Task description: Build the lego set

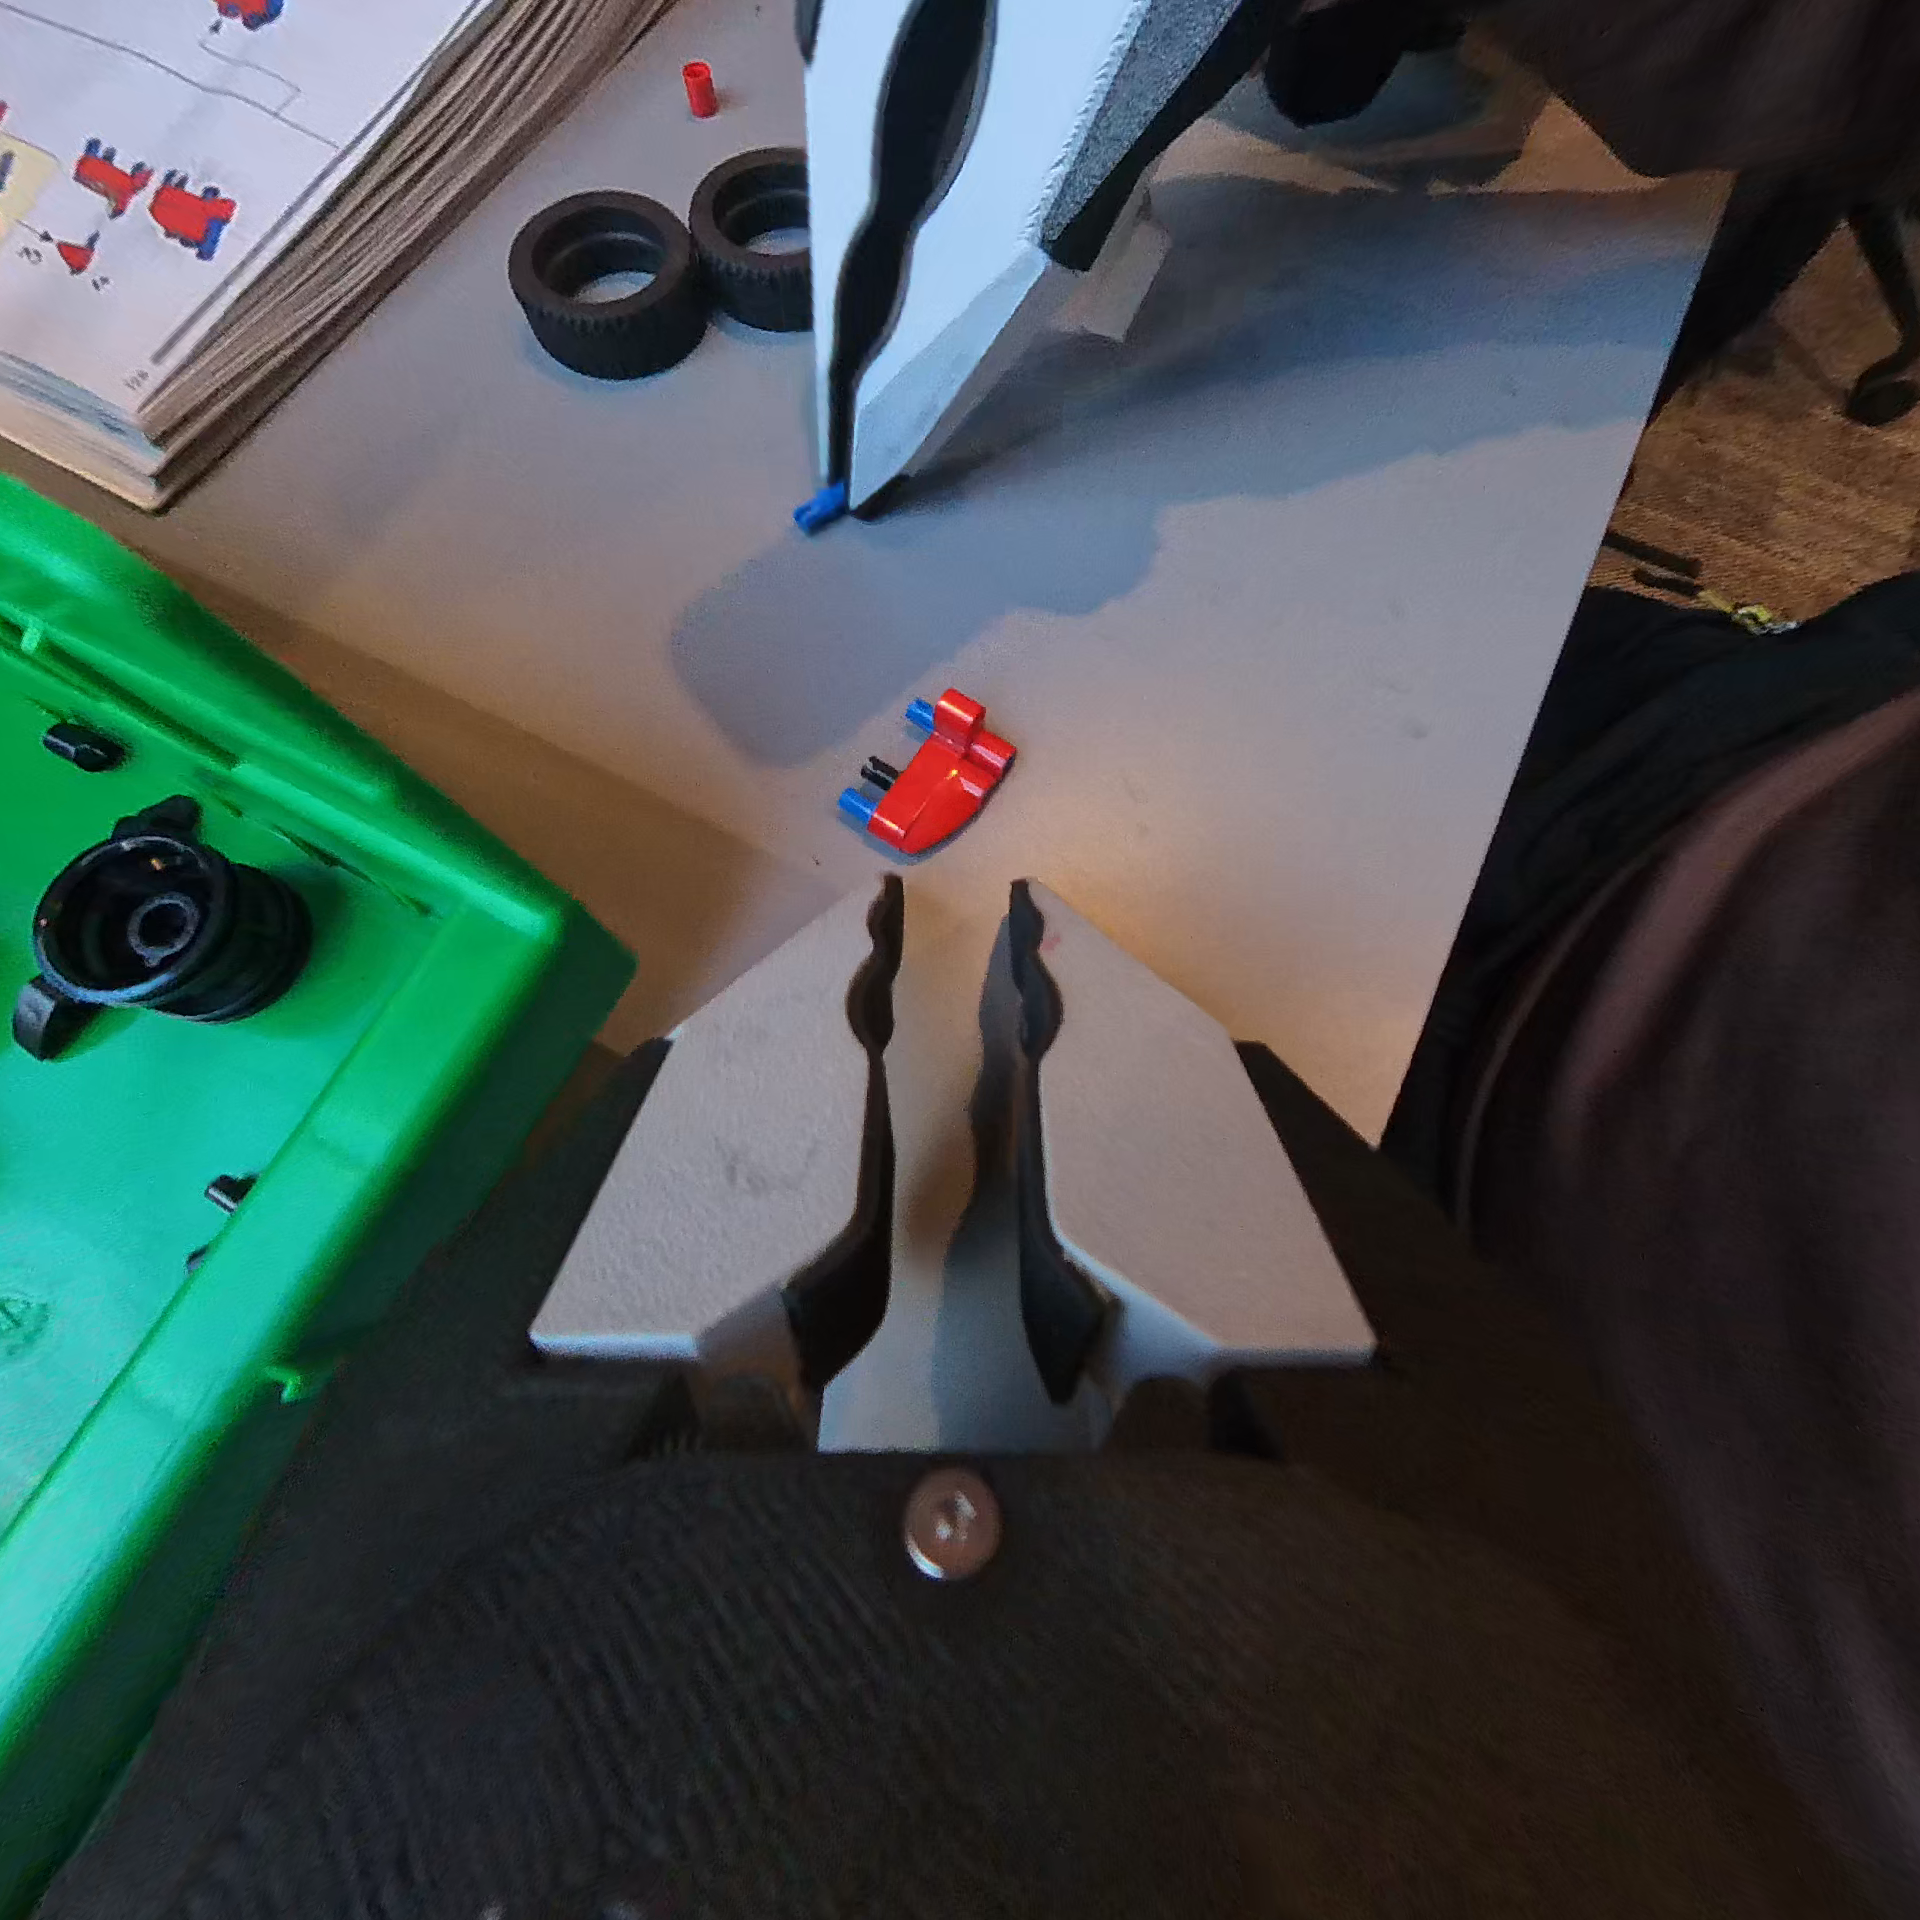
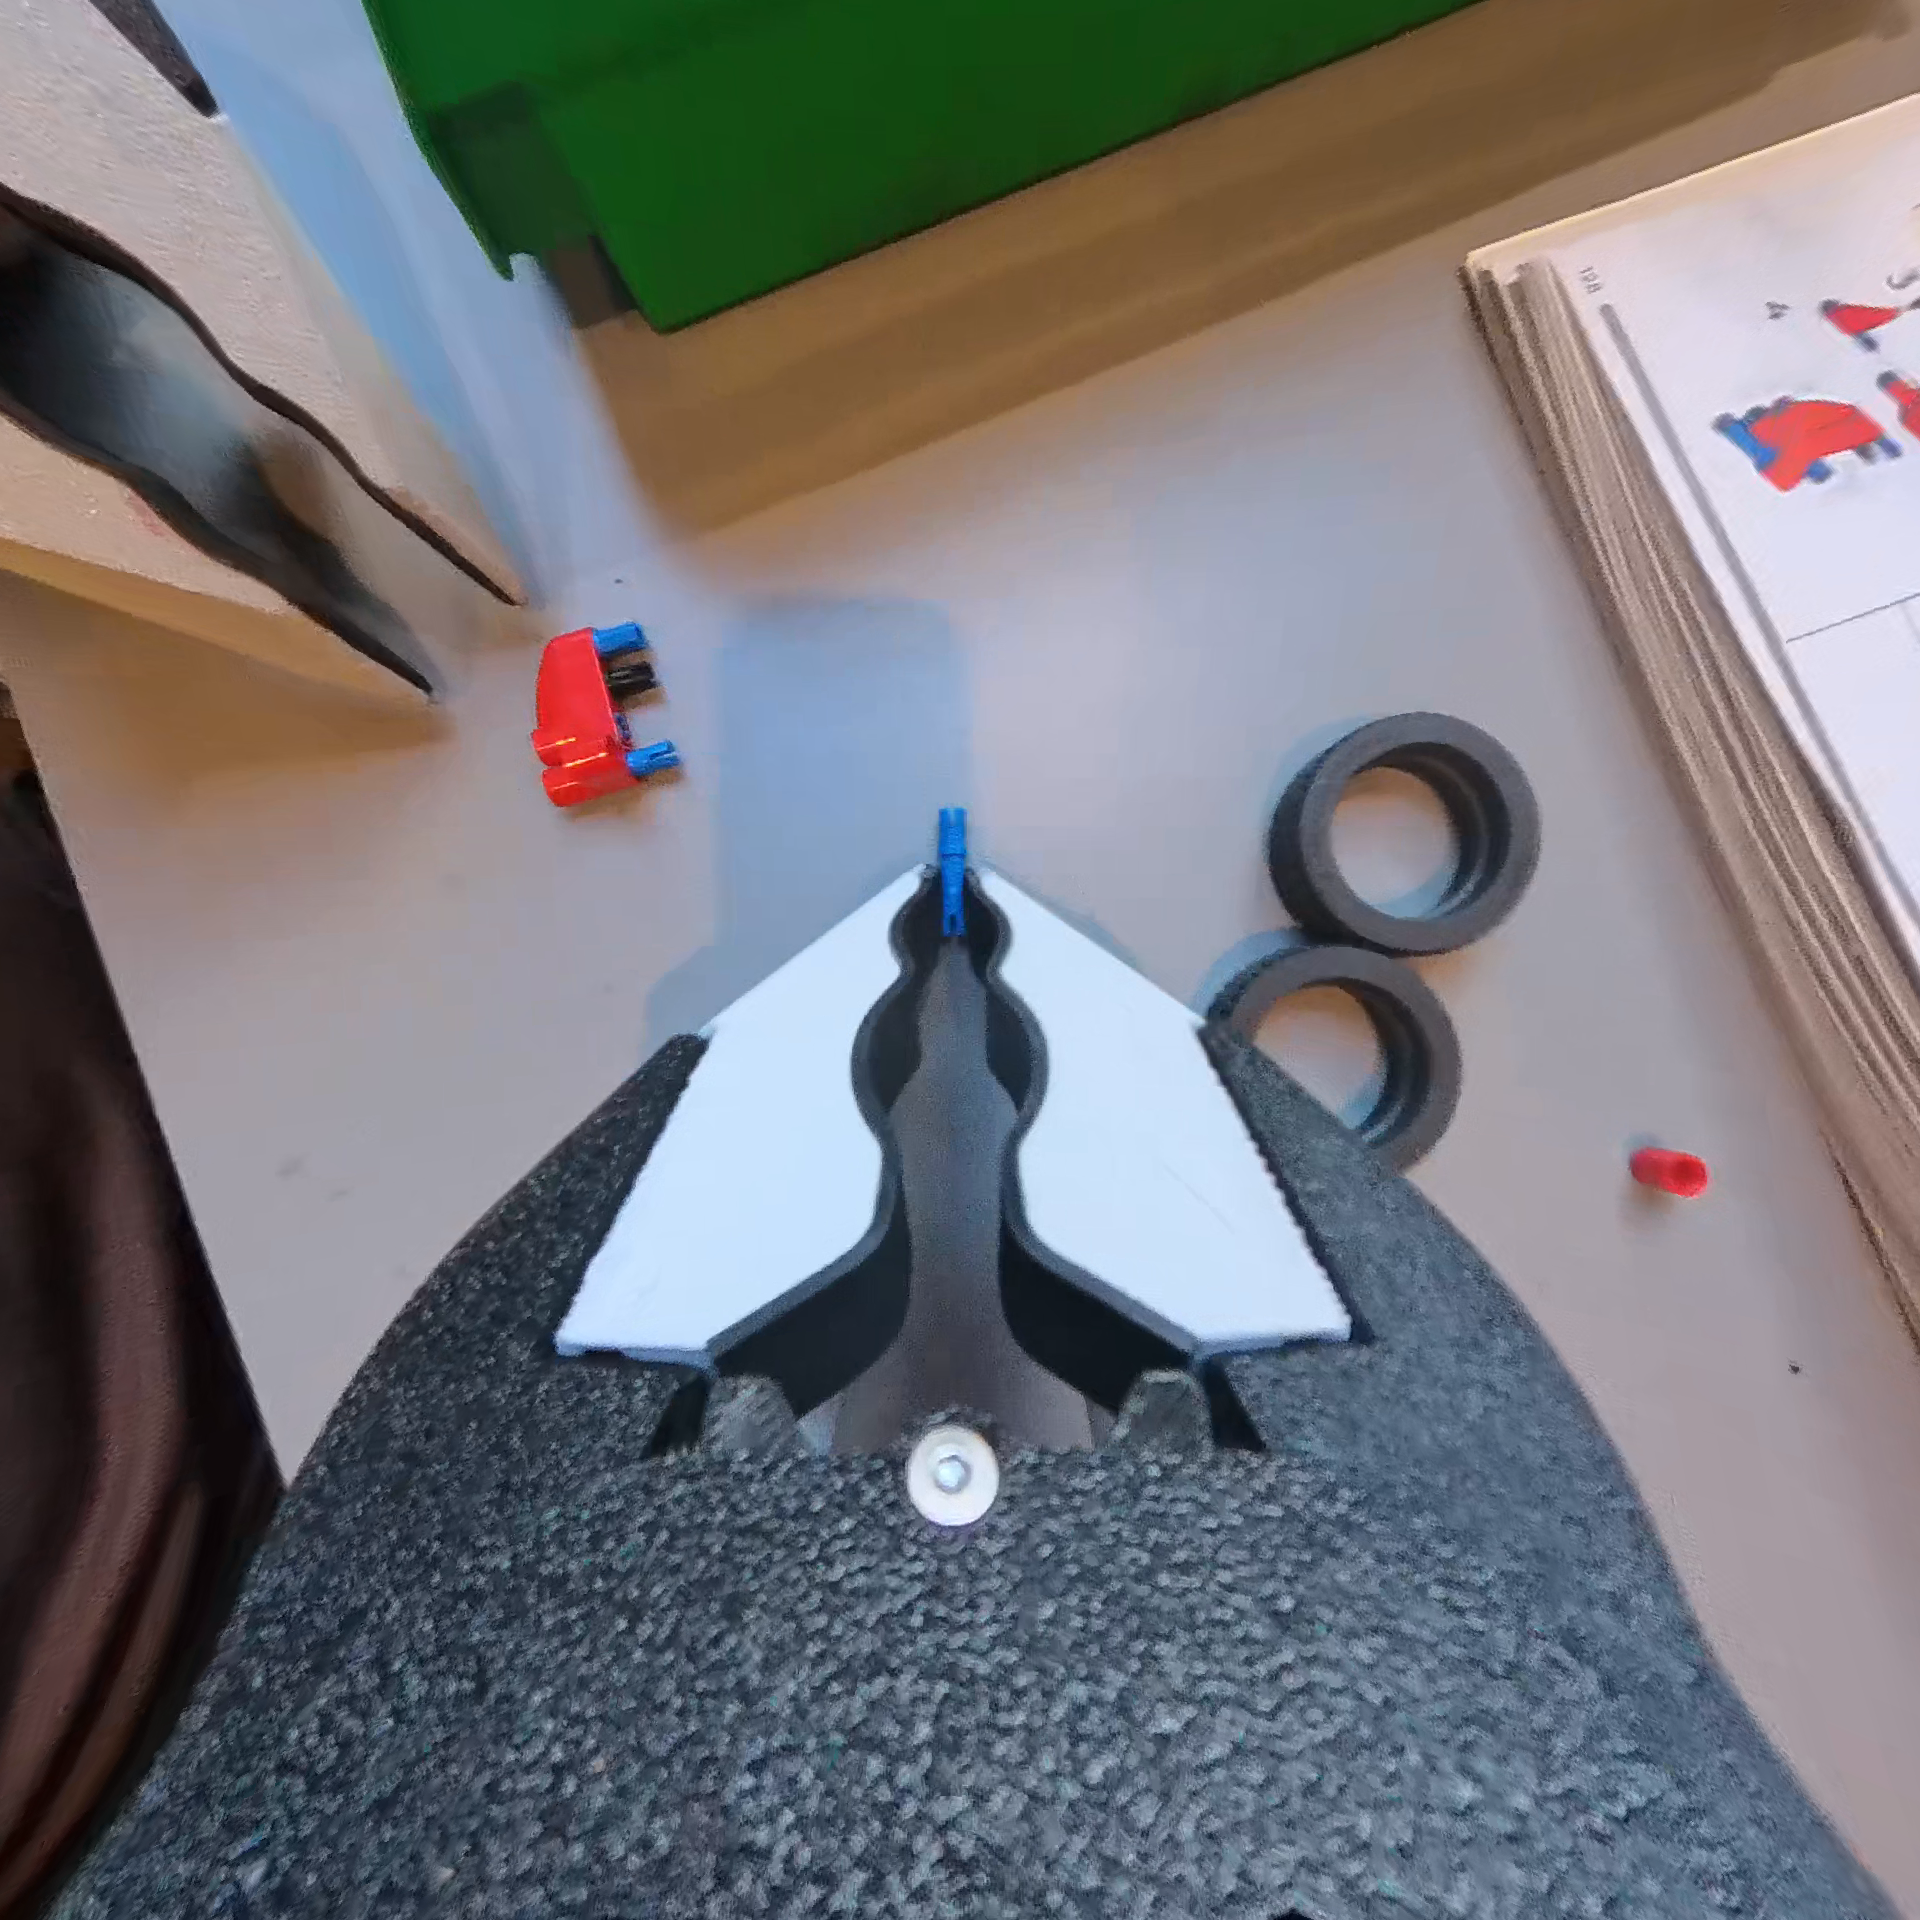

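Pinched at the very tip of the right gripper (image 2: pixel 951 883): a small blue pin (image 2: pixel 951 852), most of its length poking forward past the fingertips, jaws pressed together on its rear end. Held that way, presumably, to leave the free end bare for pushing into a hole. Tip low over the grey table (image 2: pixel 1039 623); contact with the surface impossible to tell.

Ahead and to the left of that tip, apart from it: a small red assembly (image 2: pixel 582 717) lying on the table, with two blue pins and a black one already jutting from its side. Likely the target for the held pin, judging by the matching pins.

Just right of the right gripper: two black tyres (image 2: pixel 1403 831) side by side, lying flat, parked for a later step. Further right, a loose red bush (image 2: pixel 1668 1172), then the open instruction booklet (image 2: pixel 1714 623), laid where its drawings can be read.

Left gripper (image 1: pixel 956 894) spread, nothing between the fingers, aimed at the red assembly just in front of its fingertips; probably poised to steady it while the pin goes in.

To the left of the left gripper, a green bin (image 1: pixel 436 1039) with black parts inside, among them a coiled, spring-like piece (image 1: pixel 166 925), kept within reach as stock.
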### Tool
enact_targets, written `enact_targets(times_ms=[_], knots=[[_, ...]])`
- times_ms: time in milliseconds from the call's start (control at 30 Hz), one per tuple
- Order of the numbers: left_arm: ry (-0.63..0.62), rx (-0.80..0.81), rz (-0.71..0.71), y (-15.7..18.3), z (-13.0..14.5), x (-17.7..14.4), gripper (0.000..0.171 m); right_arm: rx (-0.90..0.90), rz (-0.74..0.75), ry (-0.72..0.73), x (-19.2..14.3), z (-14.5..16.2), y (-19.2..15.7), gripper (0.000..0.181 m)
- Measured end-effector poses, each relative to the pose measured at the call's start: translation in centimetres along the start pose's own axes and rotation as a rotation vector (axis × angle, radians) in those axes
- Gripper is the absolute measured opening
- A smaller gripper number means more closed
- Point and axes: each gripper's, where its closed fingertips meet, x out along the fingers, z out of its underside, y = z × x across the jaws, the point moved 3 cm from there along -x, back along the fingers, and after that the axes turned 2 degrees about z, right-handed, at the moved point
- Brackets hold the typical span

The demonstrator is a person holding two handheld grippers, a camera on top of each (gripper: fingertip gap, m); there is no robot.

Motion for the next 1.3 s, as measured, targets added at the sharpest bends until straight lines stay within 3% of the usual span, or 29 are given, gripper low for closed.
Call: enact_targets(times_ms=[400,667,933,1233,1300], knots=[[-0.114,0.295,-0.063,0.3,-1.4,0.3,0.023,0.064,0.009,0.060,-2.5,2.7,-5.3,0.003],[-0.140,0.206,-0.043,-0.1,-0.9,1.0,0.026,0.045,0.027,0.110,-2.6,3.6,-5.9,0.002],[-0.138,0.136,-0.054,0.2,-1.0,1.3,0.027,0.020,0.008,0.191,-2.9,1.5,-6.2,0.002],[-0.199,0.341,-0.081,-0.1,-2.8,1.0,0.027,0.072,-0.018,0.137,-2.2,2.8,-6.5,0.002],[-0.235,0.391,-0.085,-0.1,-3.0,1.2,0.019,0.065,-0.018,0.138,-2.2,2.9,-6.6,0.002]])
